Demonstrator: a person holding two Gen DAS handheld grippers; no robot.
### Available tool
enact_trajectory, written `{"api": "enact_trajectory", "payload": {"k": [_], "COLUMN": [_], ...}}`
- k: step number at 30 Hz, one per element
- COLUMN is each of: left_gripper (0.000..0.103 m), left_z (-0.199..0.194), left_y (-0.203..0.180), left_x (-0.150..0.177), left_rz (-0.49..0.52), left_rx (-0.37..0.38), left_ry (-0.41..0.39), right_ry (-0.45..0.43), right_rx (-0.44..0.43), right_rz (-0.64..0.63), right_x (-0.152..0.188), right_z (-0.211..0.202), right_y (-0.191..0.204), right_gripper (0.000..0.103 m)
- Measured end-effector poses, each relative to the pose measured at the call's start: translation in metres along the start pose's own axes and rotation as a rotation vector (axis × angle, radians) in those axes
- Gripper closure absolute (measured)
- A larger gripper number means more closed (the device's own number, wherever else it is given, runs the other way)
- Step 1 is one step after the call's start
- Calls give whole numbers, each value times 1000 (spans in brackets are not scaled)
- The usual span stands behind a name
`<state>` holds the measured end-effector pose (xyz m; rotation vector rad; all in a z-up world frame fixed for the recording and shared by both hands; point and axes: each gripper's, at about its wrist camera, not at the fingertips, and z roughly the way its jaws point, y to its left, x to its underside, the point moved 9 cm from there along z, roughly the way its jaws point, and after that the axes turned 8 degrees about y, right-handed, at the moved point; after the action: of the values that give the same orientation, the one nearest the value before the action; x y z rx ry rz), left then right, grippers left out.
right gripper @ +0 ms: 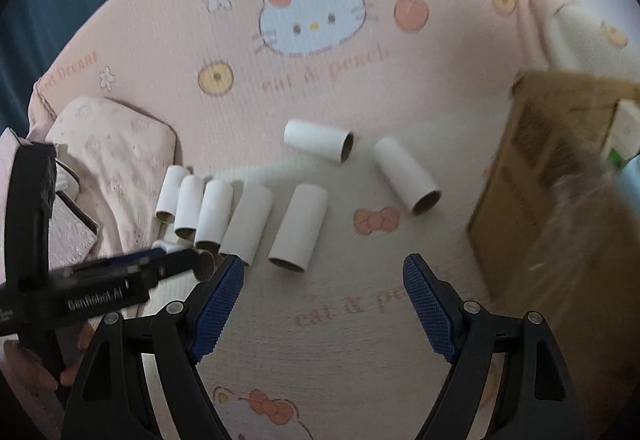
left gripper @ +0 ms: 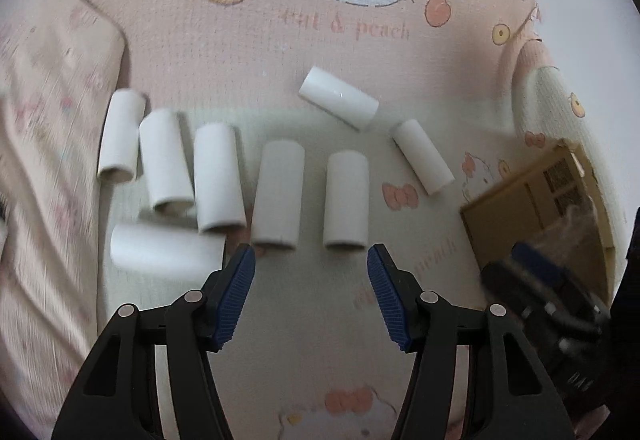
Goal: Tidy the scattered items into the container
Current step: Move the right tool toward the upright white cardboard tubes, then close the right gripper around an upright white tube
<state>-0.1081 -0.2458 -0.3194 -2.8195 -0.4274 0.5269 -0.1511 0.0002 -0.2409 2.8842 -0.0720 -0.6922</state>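
On the pink and cream cartoon-cat printed bedsheet (left gripper: 248, 51), left of the brown cardboard box (left gripper: 532, 207): eight white cardboard tubes, all lying flat, none yet boxed.

- Row of five tubes, long axes roughly parallel and pointing away from both cameras; far-left tube (left gripper: 121, 135) beside a folded pale floral cloth (left gripper: 48, 111), then three more, then the right-end tube (left gripper: 346, 200).
- Sixth tube, crosswise (left gripper: 166, 248), nearer than the row's left part, long axis left-right.
- Two loose tubes between row and box, both slanted: one farther back (left gripper: 339, 103), one nearer the box (left gripper: 423, 163).
- Left gripper (left gripper: 311, 296): blue ribbed fingers (left gripper: 236, 296) apart, holding nothing. Right-end tube straight ahead, just beyond the fingertips, axis in line with the approach; likely the next pick for this hand.
- Right gripper (right gripper: 323, 310): fingers (right gripper: 428, 312) apart, empty; nearer the box, with the same right-end tube (right gripper: 298, 230) ahead and slightly left.
- Box: open side apparently facing up, contents blurred; crinkled clear plastic (right gripper: 576, 207) at its mouth.

Judgement: task near its start; grip across the tube's width needed, not along its length.
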Motion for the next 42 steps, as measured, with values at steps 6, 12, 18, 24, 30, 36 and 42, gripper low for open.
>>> {"api": "enact_trajectory", "payload": {"k": [6, 12, 18, 24, 30, 36, 42], "left_gripper": [59, 64, 64, 64, 64, 64, 63], "left_z": [37, 40, 71, 88, 99, 104, 107], "left_y": [9, 2, 9, 21, 23, 16, 12], "left_x": [-19, -35, -41, -52, -53, -51, -40], "left_rz": [28, 147, 93, 32, 31, 48, -9], "left_rx": [-57, -132, -62, -33, -33, -18, 64], "left_ry": [51, 56, 174, 200, 218, 221, 240], "right_ry": [85, 105, 176, 192, 241, 271, 276], "right_rx": [-19, -38, -128, -179, -156, -165, -205], "right_rz": [9, 45, 189, 240, 253, 245, 243], "right_x": [-7, -20, -23, -24, -27, -26, -18], "right_z": [43, 66, 94, 104, 124, 138, 142], "right_y": [5, 4, -4, -4, -3, 2, -1], "right_gripper": [22, 22, 28, 39, 44, 54, 57]}}
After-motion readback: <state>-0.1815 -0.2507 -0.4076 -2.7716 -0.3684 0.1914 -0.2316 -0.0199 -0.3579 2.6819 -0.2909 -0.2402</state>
